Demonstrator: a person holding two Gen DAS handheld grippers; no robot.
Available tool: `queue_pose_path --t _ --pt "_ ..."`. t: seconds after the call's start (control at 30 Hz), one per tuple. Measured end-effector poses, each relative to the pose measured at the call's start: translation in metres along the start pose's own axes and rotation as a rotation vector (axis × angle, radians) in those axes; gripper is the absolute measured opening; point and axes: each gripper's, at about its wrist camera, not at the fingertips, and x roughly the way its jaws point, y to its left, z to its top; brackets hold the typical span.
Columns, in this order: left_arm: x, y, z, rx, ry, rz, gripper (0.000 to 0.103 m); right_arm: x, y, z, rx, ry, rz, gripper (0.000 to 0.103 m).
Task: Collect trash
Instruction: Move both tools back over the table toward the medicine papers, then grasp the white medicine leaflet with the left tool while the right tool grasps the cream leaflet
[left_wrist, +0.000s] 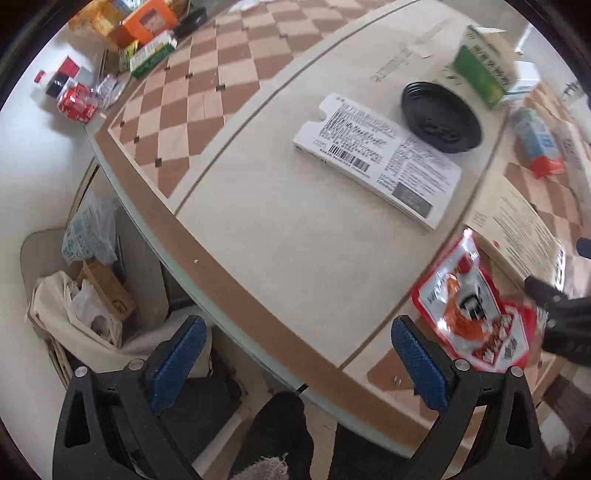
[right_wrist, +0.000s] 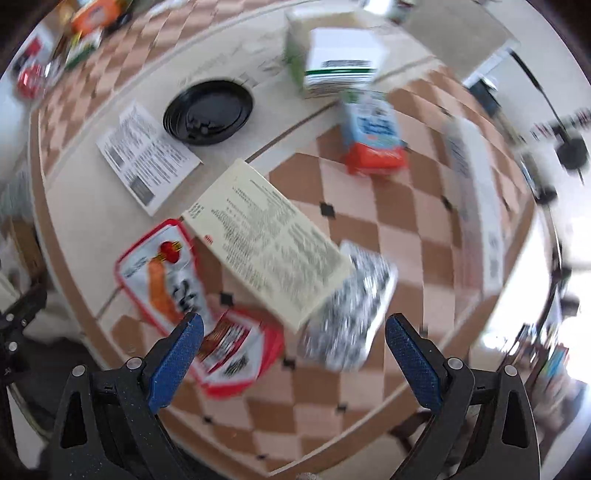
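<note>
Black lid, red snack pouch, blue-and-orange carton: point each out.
black lid (right_wrist: 208, 112), right wrist view, on its centre.
red snack pouch (left_wrist: 469, 302), left wrist view, on its printed face.
blue-and-orange carton (right_wrist: 373, 125), right wrist view, on its blue panel.

Both wrist cameras look steeply down from close above the table (left_wrist: 258, 258) edge — left over its rim, right further in — sharing the red snack packet (left_wrist: 476, 306) and black lid (right_wrist: 208, 112).

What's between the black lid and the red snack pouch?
In the right wrist view, the white printed box lies between the black lid and the red snack pouch.
</note>
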Motion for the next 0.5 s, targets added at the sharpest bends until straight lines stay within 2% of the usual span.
queue_pose_path --t 0.1,0.2,0.27,0.4,0.5 --pt "0.013 -0.003 0.014 -0.048 0.046 0.002 0.102 0.034 0.011 0.024 -0.149 0.075 -0.037 0.1" --pt "0.022 -0.003 0.029 -0.102 0.076 -0.045 0.102 0.053 0.009 0.038 -0.17 0.118 -0.036 0.099" --pt "0.029 -0.002 0.04 -0.152 0.108 -0.082 0.102 0.054 -0.003 0.045 -0.077 0.116 0.029 0.095" --pt "0.045 0.002 0.065 -0.282 0.168 -0.179 0.102 0.048 -0.053 0.056 0.246 0.074 0.16 0.094" --pt "0.055 0.004 0.081 -0.383 0.213 -0.241 0.102 0.046 -0.085 0.055 0.451 0.049 0.222 0.094"
